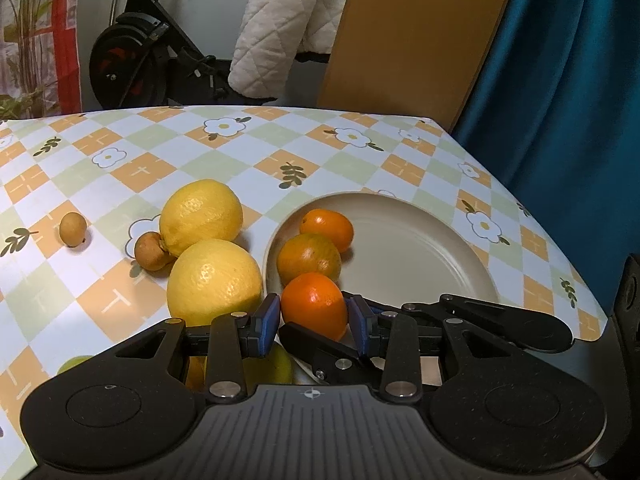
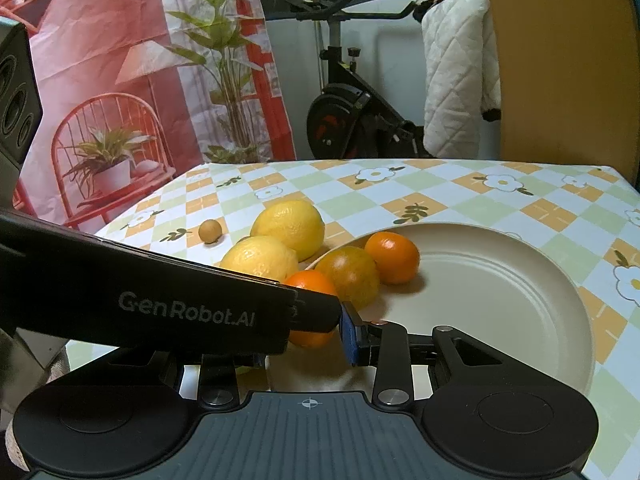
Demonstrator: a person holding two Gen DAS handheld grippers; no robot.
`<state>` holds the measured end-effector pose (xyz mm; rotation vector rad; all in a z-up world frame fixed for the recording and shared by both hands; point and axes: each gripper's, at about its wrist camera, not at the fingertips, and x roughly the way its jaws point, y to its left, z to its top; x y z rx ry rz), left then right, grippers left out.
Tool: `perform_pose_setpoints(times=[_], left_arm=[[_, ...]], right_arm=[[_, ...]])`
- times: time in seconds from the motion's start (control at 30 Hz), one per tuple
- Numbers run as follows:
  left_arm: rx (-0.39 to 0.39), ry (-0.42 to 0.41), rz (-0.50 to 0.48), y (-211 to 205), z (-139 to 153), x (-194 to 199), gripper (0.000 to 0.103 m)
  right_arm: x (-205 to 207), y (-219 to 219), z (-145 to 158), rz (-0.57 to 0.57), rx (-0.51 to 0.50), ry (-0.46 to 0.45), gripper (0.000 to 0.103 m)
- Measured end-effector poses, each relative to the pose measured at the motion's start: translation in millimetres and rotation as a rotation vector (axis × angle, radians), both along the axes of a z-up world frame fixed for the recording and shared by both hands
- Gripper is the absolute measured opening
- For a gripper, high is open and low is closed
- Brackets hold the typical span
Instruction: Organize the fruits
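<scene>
An orange (image 1: 314,304) sits between the blue pads of my left gripper (image 1: 314,316), which is shut on it at the near left rim of the beige plate (image 1: 420,248). My right gripper (image 2: 306,340) reaches in from the right. Its fingers (image 1: 320,350) straddle the same orange (image 2: 310,338) crosswise, and its right pad (image 2: 348,336) lies against the fruit. The left gripper's body (image 2: 160,304) hides its left pad. Two more oranges (image 1: 309,258) (image 1: 328,228) lie on the plate's left side. Whether the held orange rests on the plate is unclear.
Two lemons (image 1: 202,216) (image 1: 214,280) and two small brown fruits (image 1: 150,251) (image 1: 73,229) lie on the checked tablecloth left of the plate. Green fruit (image 1: 272,364) shows under the left gripper. The table's right edge (image 1: 560,248) runs close to the plate.
</scene>
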<state>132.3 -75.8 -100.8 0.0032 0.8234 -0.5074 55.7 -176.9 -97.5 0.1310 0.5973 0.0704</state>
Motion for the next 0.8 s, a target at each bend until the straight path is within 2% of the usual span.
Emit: perform_pose_setpoints(times=[0.4, 0.8], left_arm=[[0.001, -0.005, 0.013, -1, 0, 5, 0.040], [-0.004, -0.083, 0.010, 11, 24, -15, 0.040]], right_arm=[[11, 3, 1, -0.018, -0.019, 0.020, 0.033], [-8, 8, 17, -0.046, -0.054, -0.026, 0.042]])
